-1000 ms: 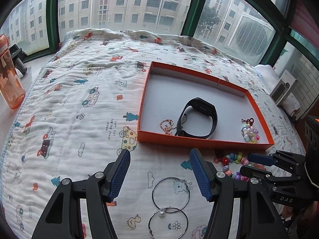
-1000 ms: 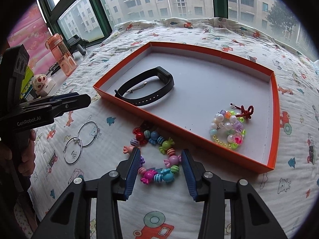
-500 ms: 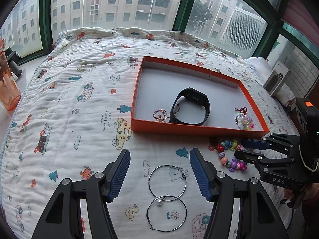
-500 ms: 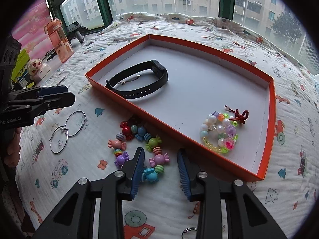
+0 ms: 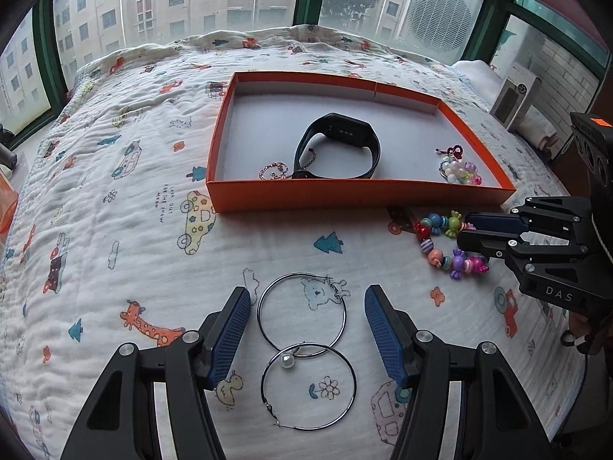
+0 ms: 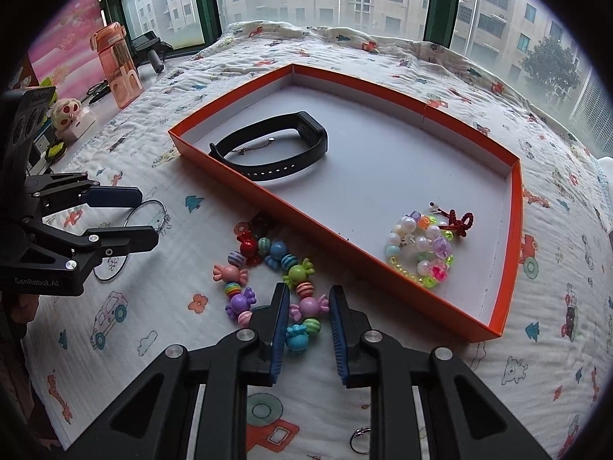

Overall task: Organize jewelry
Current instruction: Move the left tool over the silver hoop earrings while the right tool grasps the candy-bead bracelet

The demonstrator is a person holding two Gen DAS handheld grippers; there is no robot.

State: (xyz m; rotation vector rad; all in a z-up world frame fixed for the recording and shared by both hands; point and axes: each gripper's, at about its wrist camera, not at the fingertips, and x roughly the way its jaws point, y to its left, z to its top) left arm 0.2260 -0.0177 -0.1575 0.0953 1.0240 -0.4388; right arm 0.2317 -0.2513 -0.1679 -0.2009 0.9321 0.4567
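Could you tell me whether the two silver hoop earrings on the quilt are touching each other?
Touching: in the left wrist view the upper hoop overlaps the lower hoop where the pearl sits.

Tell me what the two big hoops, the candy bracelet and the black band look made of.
Hoops: thin silvery wire, probably polished metal, glinting; one carries a pearl-like bead.
Candy bracelet: glossy coloured beads, likely plastic, with bright highlights.
Black band: matte, smooth, bent into a loop, probably silicone or rubber.
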